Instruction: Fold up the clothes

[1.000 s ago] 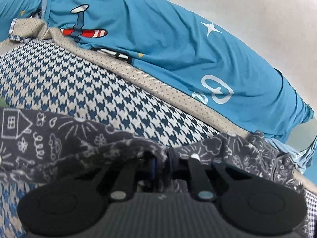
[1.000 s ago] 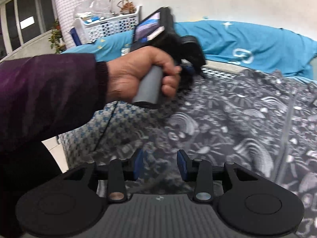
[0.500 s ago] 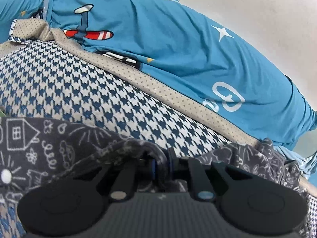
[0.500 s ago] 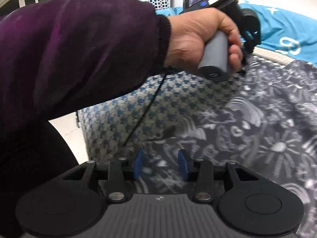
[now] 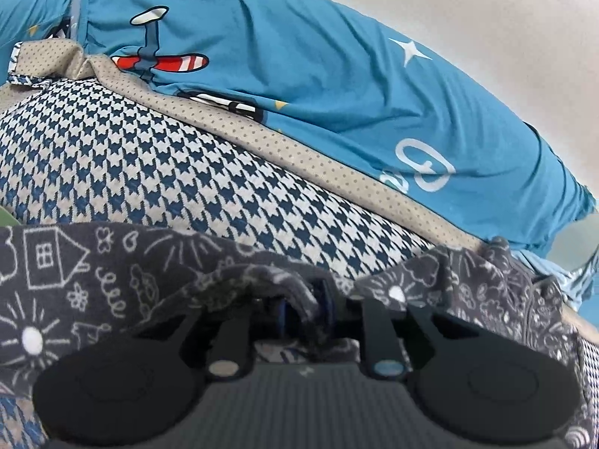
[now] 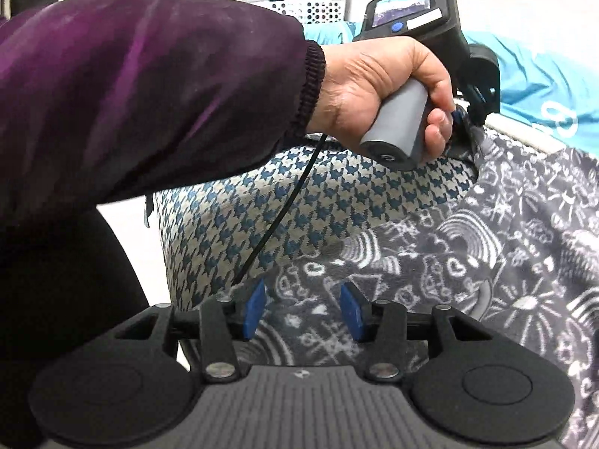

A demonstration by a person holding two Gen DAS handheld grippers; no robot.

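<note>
Early days, by the look — grey doodle-print garment [image 6: 468, 247] spread unfolded over the houndstooth bed [image 5: 157, 157], far edge bunched between left gripper [image 5: 305, 305] jaws just easing apart, right gripper [image 6: 302, 308] jaws just widening, empty, at 6 o'clock.

The left wrist view is taken close above the grey doodle-print garment [image 5: 75, 273], facing across the houndstooth cover [image 5: 157, 157] to the blue bedding [image 5: 337, 86]. The right wrist view is set further back, aimed leftward; the same garment, cover and bedding are shared, with the left gripper [image 6: 464, 116] seen.
</note>
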